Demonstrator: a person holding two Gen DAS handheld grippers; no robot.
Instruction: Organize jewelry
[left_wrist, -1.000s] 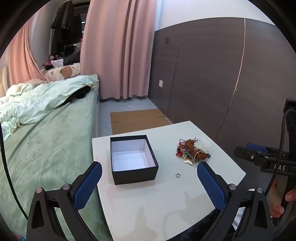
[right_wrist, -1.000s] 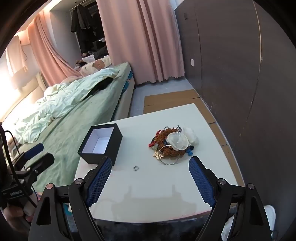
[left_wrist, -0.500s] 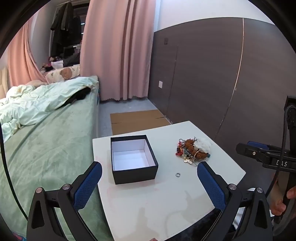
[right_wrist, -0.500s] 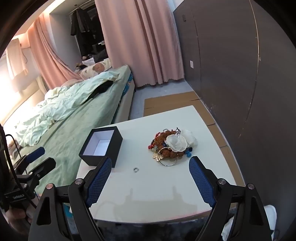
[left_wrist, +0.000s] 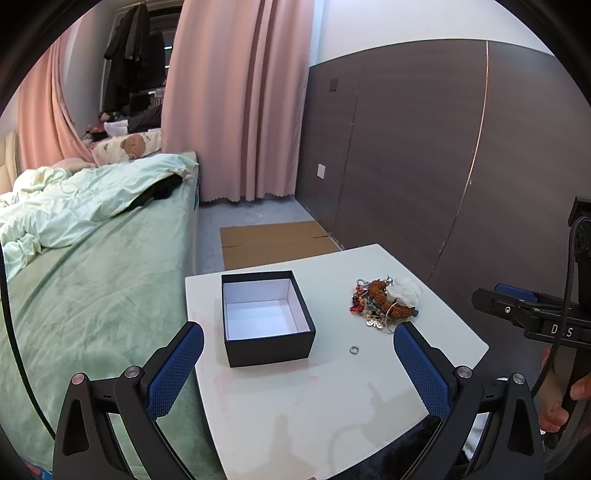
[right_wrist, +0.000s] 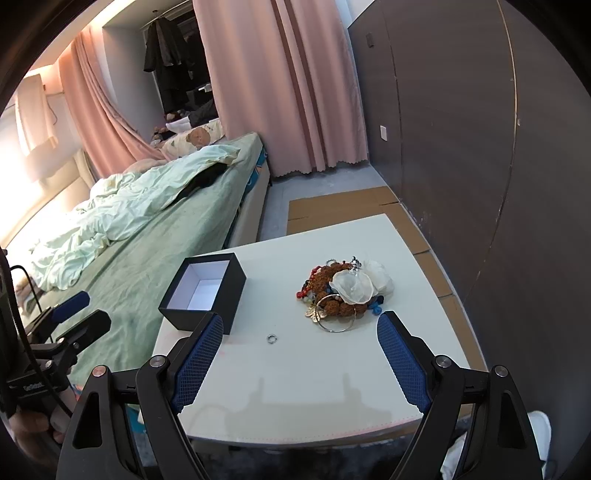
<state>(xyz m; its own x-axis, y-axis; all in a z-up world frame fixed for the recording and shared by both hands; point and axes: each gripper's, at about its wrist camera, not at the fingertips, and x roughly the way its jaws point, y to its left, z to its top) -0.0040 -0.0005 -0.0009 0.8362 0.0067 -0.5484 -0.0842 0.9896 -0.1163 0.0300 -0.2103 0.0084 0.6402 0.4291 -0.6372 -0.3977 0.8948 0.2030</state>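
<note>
The left gripper hung over the near edge of a white table, jaws spread wide and holding nothing. Just ahead of its left finger sat an open black box with a white lining. The right gripper was equally wide open and empty. A small silver ring lay between its fingertips, and a tangled jewelry pile lay just beyond them.
</note>
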